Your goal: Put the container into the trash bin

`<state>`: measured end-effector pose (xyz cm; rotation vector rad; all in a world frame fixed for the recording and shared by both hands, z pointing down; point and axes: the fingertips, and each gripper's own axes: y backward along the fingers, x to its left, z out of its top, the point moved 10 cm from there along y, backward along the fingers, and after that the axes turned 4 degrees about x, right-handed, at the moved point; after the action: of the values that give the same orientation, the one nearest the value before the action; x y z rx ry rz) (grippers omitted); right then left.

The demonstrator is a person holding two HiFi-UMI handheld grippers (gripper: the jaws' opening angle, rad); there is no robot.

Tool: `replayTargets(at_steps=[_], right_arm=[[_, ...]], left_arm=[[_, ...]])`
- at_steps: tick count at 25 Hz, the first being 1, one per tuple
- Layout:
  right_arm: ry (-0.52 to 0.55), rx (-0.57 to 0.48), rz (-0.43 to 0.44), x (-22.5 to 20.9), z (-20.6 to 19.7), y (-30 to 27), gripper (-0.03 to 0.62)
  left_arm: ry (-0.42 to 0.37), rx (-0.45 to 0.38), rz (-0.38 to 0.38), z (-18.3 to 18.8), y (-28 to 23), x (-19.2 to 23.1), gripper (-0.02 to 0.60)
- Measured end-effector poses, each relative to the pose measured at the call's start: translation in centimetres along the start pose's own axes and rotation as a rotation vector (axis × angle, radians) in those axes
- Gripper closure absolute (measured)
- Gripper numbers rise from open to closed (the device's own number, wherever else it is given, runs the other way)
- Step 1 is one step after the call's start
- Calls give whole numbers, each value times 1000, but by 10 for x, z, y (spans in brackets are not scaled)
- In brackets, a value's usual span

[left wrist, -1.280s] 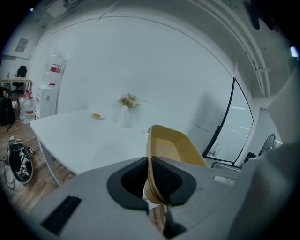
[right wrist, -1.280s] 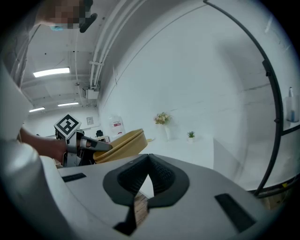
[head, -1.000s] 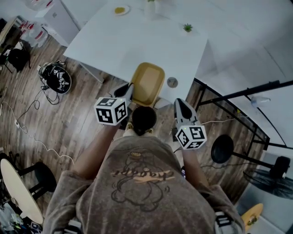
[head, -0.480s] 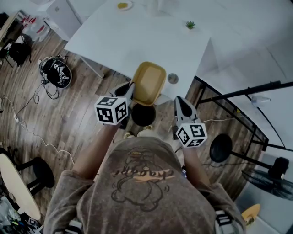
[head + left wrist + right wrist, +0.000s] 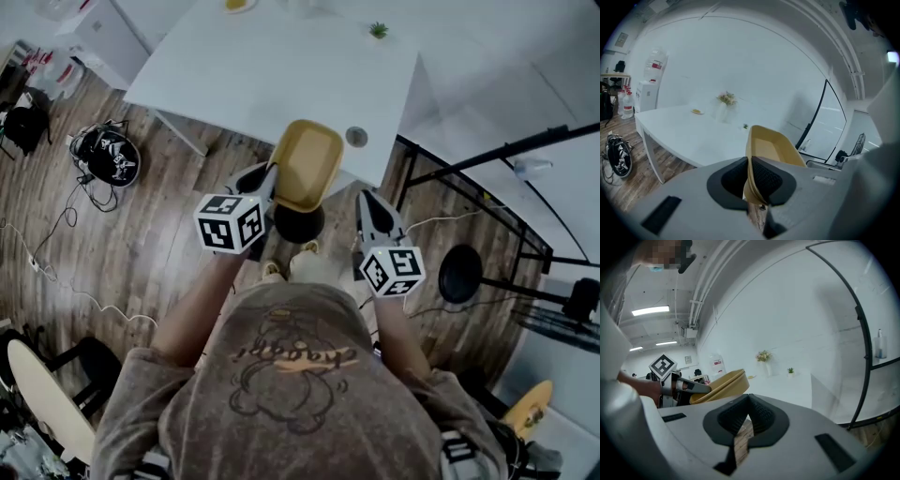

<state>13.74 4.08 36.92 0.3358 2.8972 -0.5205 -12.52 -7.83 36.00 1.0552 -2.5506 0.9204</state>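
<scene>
A yellow oval container (image 5: 307,164) hangs tilted over the near edge of the white table (image 5: 234,84). My left gripper (image 5: 268,184) is shut on its left rim. In the left gripper view the rim is pinched between the dark pads and the container (image 5: 771,147) stretches away beyond them. A black round bin (image 5: 298,223) stands on the floor just below it, partly hidden by it. My right gripper (image 5: 367,202) hovers to the right of the container, shut and empty. In the right gripper view the container (image 5: 723,384) and the left gripper (image 5: 677,385) show at left.
A small plant (image 5: 378,30) and a plate stand at the table's far side. A dark helmet-like bundle (image 5: 108,155) and cables lie on the wood floor at left. Black stands (image 5: 469,272) and a black frame are at right. My shoes (image 5: 305,262) are beside the bin.
The table has slid up the picture, so the container now hangs further off its edge. The black bin has come closer under the container. Both grippers keep their hold and pose.
</scene>
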Motion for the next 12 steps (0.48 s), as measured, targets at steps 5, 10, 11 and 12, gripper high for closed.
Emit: replayTargets(at_steps=[5, 10, 11, 12], right_arm=[[-28, 6, -56, 28, -20, 25, 592], [-23, 18, -90, 43, -30, 49, 592], [-21, 21, -93, 43, -31, 53, 592], [-22, 25, -94, 43, -32, 55, 592]], left_arm=[[-16, 25, -36, -15, 21, 7, 560], [-20, 51, -57, -30, 37, 8, 560], [-14, 52, -57, -32, 40, 9, 560], [-6, 52, -53, -34, 41, 9, 560]])
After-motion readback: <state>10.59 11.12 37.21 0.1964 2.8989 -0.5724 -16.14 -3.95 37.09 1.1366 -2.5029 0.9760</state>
